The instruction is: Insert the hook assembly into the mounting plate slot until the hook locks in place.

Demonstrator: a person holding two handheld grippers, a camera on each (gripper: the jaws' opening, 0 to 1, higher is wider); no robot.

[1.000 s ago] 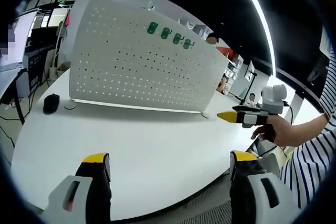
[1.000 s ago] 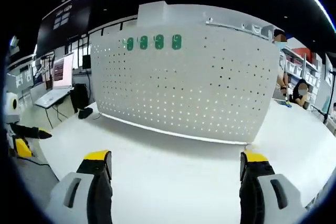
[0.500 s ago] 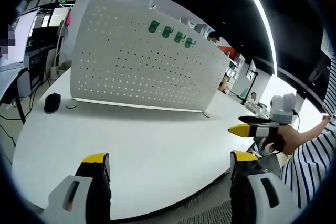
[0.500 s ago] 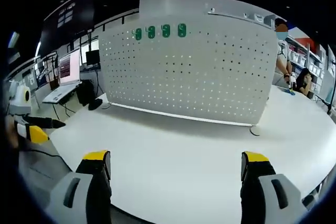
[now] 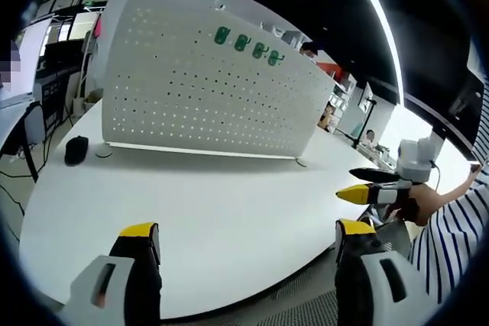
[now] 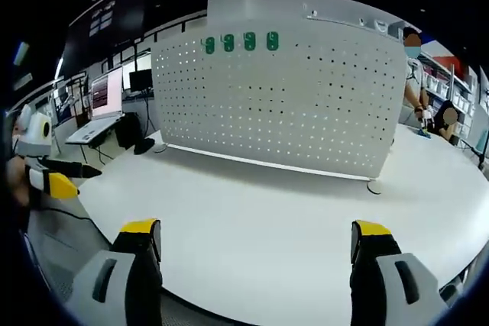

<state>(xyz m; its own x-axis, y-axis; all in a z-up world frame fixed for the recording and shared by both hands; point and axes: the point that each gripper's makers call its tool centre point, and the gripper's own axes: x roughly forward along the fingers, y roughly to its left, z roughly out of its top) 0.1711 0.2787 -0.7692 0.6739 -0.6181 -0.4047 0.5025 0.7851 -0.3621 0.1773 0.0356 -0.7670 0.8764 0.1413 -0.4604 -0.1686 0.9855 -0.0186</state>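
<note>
One pegboard [image 6: 279,97], four green hooks [image 6: 240,42] (top row), one mouse [image 5: 75,150].

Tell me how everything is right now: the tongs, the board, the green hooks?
Left tongs: open, empty.
Right tongs: open, empty.
Pegboard: upright on the table.
Green hooks: four in a row, hung near the pegboard's top.
Mouse: lying on the table.

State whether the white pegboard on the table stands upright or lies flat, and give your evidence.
Upright. The white pegboard rises from the table on its long lower edge, its hole-covered face towards the camera, with four green hooks near its top.
</note>
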